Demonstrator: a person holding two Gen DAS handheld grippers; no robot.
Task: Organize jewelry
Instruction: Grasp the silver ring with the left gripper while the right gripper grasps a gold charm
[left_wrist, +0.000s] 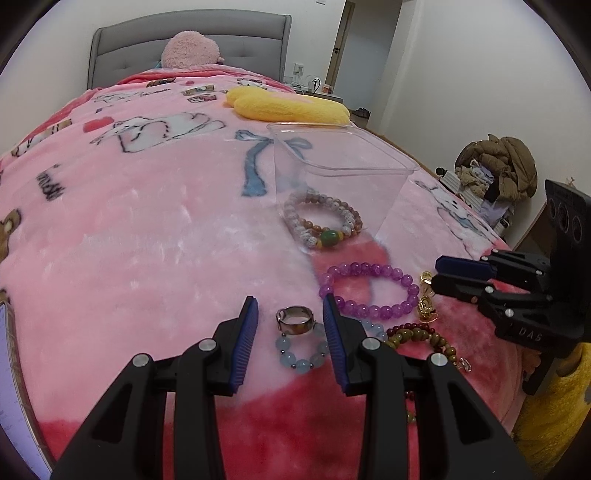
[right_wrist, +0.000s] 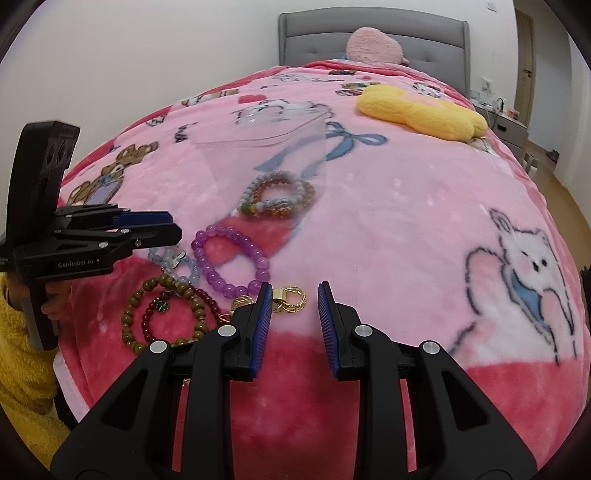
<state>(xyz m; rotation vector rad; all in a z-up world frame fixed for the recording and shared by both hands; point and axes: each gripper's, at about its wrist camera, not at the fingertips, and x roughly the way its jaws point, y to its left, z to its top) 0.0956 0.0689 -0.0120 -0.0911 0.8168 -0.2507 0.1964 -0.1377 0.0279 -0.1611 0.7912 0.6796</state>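
A clear plastic box stands on the pink blanket with beaded bracelets inside. In front of it lie a purple bead bracelet, a metal ring, a pale blue bead bracelet, a gold chain piece, and olive and dark red bead strands. My left gripper is open, its fingers either side of the ring. My right gripper is open, just right of the gold piece.
The pink cartoon blanket covers a bed with a grey headboard. A yellow plush lies behind the box and a pink plush at the headboard. A pile of clothes sits beside the bed.
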